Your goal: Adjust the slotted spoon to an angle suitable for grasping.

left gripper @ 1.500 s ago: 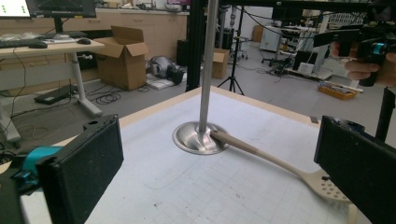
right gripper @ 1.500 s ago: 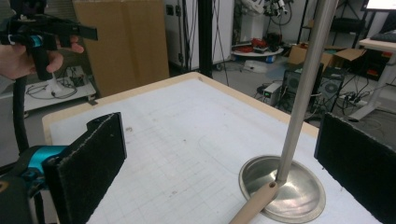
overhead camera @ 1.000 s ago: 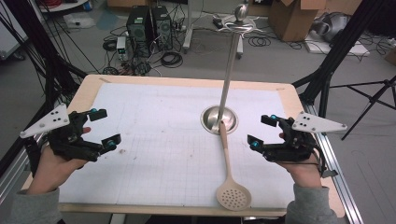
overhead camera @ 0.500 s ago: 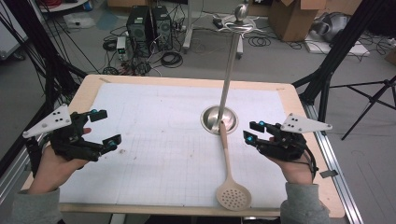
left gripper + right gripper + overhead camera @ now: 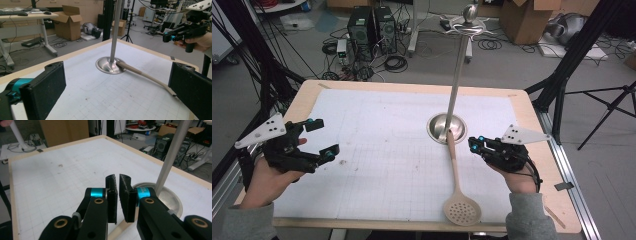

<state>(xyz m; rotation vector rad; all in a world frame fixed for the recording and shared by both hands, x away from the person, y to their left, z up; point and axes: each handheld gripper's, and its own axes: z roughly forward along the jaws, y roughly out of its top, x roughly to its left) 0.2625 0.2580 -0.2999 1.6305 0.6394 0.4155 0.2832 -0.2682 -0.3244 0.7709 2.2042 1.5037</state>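
- The right gripper (image 5: 473, 144) hangs low over the tabletop (image 5: 377, 125), just right of the spoon's handle and near the stand's base.
- Its jaws have just been closing; in the right gripper view (image 5: 118, 195) the two pads stand almost together, a thin slit between them, with nothing in the slit.
- The pale handle passes under those jaws at the bottom of that view; I cannot tell whether it touches them.
- The slotted spoon (image 5: 457, 180) lies flat on the tabletop, its round holed bowl near the person's edge, its handle running away from the person to the stand.
- The handle's tip rests on the rim of the stand's round metal base (image 5: 446, 127).
- The stand (image 5: 458, 75) rises upright from that base as a thin metal pole.
- The left gripper (image 5: 321, 136) is held above the left side of the tabletop, well apart from the spoon.
- Its jaws are spread wide and hold nothing; in the left gripper view (image 5: 117, 87) the stand and spoon handle (image 5: 145, 76) show in the gap between the pads (image 5: 47, 87).
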